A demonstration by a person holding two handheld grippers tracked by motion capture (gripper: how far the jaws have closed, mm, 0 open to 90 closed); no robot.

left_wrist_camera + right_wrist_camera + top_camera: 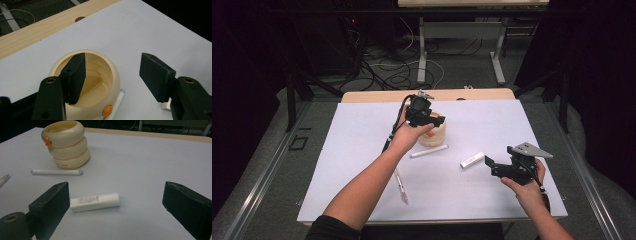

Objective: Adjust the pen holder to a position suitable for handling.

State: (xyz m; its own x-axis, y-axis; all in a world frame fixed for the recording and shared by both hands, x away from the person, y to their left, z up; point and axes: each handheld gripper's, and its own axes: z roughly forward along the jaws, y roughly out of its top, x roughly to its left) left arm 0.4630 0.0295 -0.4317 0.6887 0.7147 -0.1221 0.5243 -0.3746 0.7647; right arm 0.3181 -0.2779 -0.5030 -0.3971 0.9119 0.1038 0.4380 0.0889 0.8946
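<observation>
Two grippers work over our white table. We hold the left gripper above the cream ribbed pot, its jaws spread apart with nothing pinched; one jaw hangs over the pot's open mouth, the other outside the rim. The pot stands upright near the table's far edge, a white pen just beside it. Our right gripper hovers with jaws wide around a small white tube lying flat, untouched.
</observation>
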